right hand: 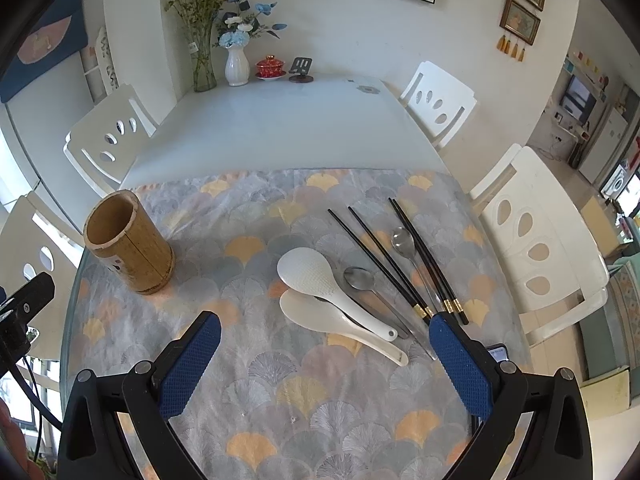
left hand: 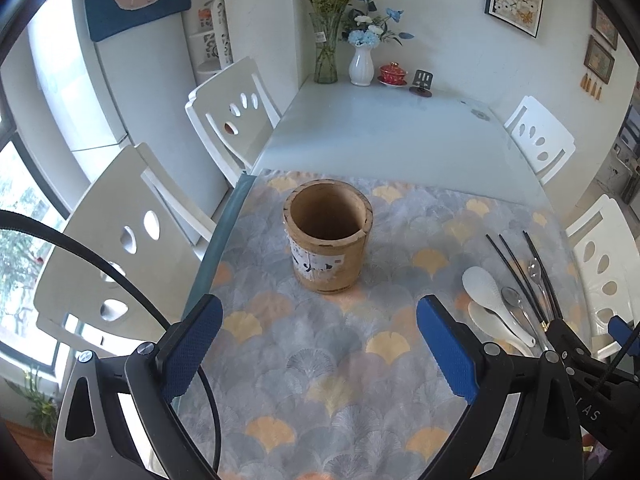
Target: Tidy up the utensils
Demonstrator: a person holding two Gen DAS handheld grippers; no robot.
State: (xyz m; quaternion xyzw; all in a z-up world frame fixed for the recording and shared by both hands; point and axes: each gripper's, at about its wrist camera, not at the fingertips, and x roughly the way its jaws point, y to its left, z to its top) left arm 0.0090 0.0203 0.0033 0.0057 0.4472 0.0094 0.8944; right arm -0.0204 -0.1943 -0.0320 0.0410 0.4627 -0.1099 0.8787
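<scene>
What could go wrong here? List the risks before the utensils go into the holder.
1. The white plastic rice paddle overlaps the cream spoon beneath it; lifting one may drag the other.
2. The thin black chopsticks lie flat and crossed with a clear spoon, so the open right hand-held gripper could slip.
3. The empty round bamboo holder might tip if bumped.

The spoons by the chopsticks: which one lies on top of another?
The white rice paddle with the dimpled bowl: its handle crosses over the plain cream spoon beneath it. The metal spoon and the clear spoon lie beside them.
</scene>
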